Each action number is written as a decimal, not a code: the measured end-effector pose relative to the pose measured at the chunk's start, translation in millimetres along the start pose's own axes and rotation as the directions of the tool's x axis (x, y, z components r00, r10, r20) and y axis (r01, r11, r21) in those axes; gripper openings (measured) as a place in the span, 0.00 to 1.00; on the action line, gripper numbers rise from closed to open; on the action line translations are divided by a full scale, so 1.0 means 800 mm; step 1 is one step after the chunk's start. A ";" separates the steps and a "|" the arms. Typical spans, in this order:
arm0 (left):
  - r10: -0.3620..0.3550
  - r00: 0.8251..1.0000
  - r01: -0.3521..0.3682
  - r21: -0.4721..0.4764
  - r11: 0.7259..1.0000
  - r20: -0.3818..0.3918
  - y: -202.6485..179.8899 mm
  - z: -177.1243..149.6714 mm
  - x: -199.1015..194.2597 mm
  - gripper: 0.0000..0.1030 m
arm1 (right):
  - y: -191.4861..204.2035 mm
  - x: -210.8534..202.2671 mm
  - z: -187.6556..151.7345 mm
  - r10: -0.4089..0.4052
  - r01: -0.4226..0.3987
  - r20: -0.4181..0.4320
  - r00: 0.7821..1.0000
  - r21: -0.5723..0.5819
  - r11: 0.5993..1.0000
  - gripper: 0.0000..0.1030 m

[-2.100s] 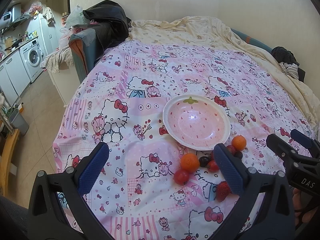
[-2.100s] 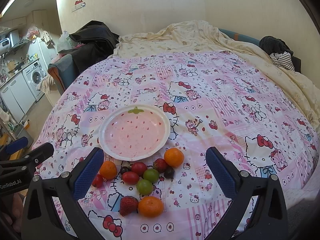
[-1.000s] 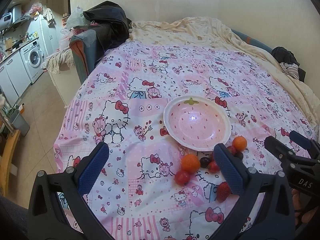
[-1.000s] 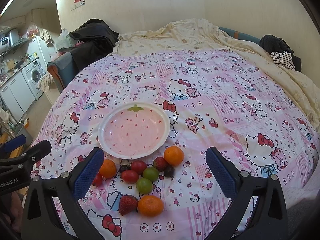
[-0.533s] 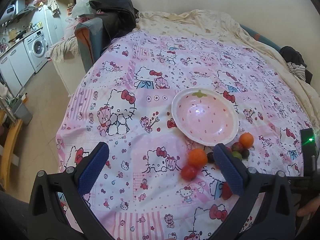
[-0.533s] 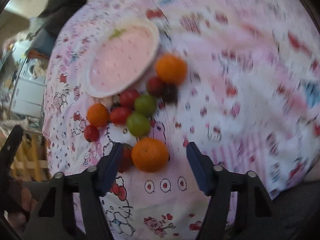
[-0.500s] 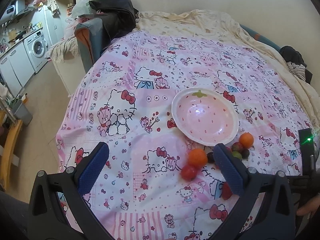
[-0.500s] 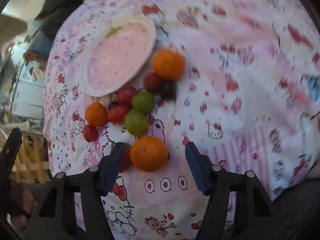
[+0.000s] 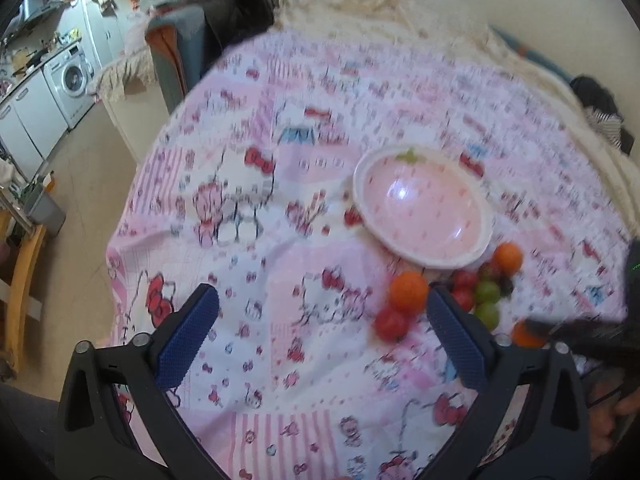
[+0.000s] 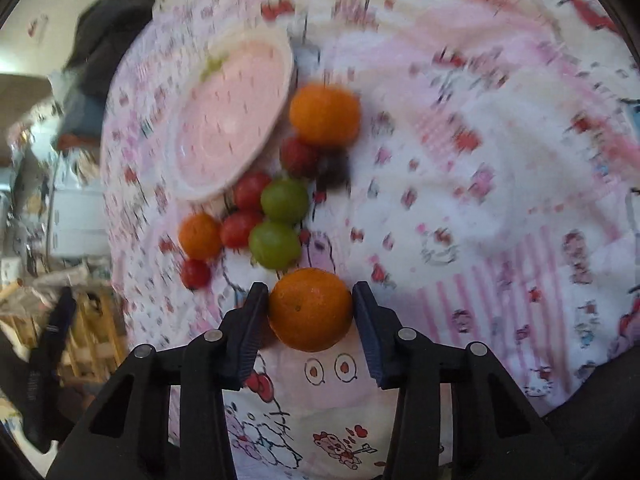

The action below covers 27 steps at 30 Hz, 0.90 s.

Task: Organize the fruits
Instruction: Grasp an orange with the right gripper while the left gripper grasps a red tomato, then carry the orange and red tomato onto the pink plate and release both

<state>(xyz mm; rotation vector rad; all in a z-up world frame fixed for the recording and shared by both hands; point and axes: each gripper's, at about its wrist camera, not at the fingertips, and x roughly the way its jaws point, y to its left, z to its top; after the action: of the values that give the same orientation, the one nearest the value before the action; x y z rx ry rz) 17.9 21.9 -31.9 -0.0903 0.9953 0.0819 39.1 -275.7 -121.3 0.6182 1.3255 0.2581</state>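
A pink strawberry-print plate (image 9: 360, 204) (image 10: 228, 120) lies on the pink cartoon bedcover. Below it sit several small fruits: oranges (image 10: 324, 114), green grapes (image 10: 284, 200) and red tomatoes (image 10: 240, 229). My right gripper (image 10: 310, 292) is low over the near edge of the pile. Its jaws are closing, and both pads touch the sides of the nearest orange (image 10: 310, 310), which rests on the cover. My left gripper (image 9: 320, 300) hovers left of the fruit. Its jaws are wide and just starting to close, with only cloth between them. An orange (image 9: 409, 291) and a tomato (image 9: 391, 322) lie beside its right finger.
The bedcover's left edge (image 9: 132, 216) drops to the floor. Beyond it stand a washing machine (image 9: 70, 76) and a wooden chair (image 9: 20, 280). A chair heaped with dark clothes (image 9: 224, 4) stands at the far corner, and a cream blanket (image 9: 400, 12) lies at the back.
The right gripper dropped and tipped down onto the fruit pile, and its jaws narrowed from wide open onto the nearest orange. The left gripper tilted down a little.
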 end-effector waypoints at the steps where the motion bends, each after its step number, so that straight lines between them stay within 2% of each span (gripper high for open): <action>1: -0.008 0.999 0.009 0.007 1.000 -0.035 -0.002 -0.004 0.009 0.88 | 0.005 -0.009 0.001 0.014 -0.014 0.029 0.999 -0.014 1.000 0.44; 3: -0.028 0.997 0.030 0.023 0.999 -0.078 -0.010 -0.011 0.021 0.84 | 0.011 -0.019 0.003 0.042 -0.041 0.056 0.998 -0.031 0.999 0.44; 7: -0.070 0.985 0.085 0.087 0.993 -0.160 -0.038 -0.028 0.052 0.78 | 0.015 -0.019 0.005 0.071 -0.069 0.048 0.996 -0.029 0.997 0.44; 8: -0.086 0.979 0.106 0.099 0.989 -0.185 -0.046 -0.031 0.060 0.70 | 0.015 -0.020 0.006 0.073 -0.072 0.049 0.996 -0.030 0.997 0.44; 10: -0.120 0.969 0.143 0.094 0.985 -0.215 -0.056 -0.035 0.077 0.61 | 0.017 -0.022 0.009 0.080 -0.078 0.054 0.995 -0.038 0.996 0.44; 13: -0.127 0.962 0.155 0.099 0.983 -0.244 -0.068 -0.037 0.096 0.56 | 0.022 -0.019 0.009 0.082 -0.080 0.051 0.995 -0.050 0.996 0.44; 15: -0.126 0.958 0.159 0.111 0.981 -0.258 -0.074 -0.038 0.106 0.47 | 0.021 -0.021 0.009 0.084 -0.082 0.053 0.995 -0.050 0.995 0.44; 16: -0.134 0.952 0.169 0.107 0.980 -0.277 -0.076 -0.039 0.112 0.41 | 0.020 -0.021 0.008 0.085 -0.083 0.054 0.995 -0.051 0.995 0.44; 17: -0.143 0.945 0.180 0.102 0.978 -0.293 -0.076 -0.041 0.115 0.39 | 0.020 -0.021 0.008 0.089 -0.086 0.056 0.994 -0.050 0.995 0.44; 18: -0.143 0.947 0.179 0.103 0.978 -0.287 -0.075 -0.040 0.115 0.38 | 0.020 -0.021 0.009 0.089 -0.086 0.057 0.994 -0.051 0.995 0.44; 20: -0.137 0.952 0.171 0.107 0.979 -0.273 -0.074 -0.038 0.113 0.27 | 0.022 -0.021 0.009 0.084 -0.081 0.059 0.995 -0.058 0.995 0.44; 24: -0.171 0.947 0.195 0.065 0.979 -0.272 -0.062 -0.038 0.111 0.26 | 0.025 -0.021 0.011 0.086 -0.081 0.064 0.994 -0.068 0.994 0.44; 27: -0.163 0.954 0.183 0.059 0.981 -0.251 -0.056 -0.038 0.101 0.26 | 0.028 -0.023 0.010 0.085 -0.080 0.071 0.994 -0.079 0.994 0.44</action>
<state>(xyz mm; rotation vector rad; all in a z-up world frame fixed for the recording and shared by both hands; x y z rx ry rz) 41.3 -23.5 -114.8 -0.1142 1.2325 -0.1339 46.0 -269.3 -92.7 0.6136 1.2146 0.3481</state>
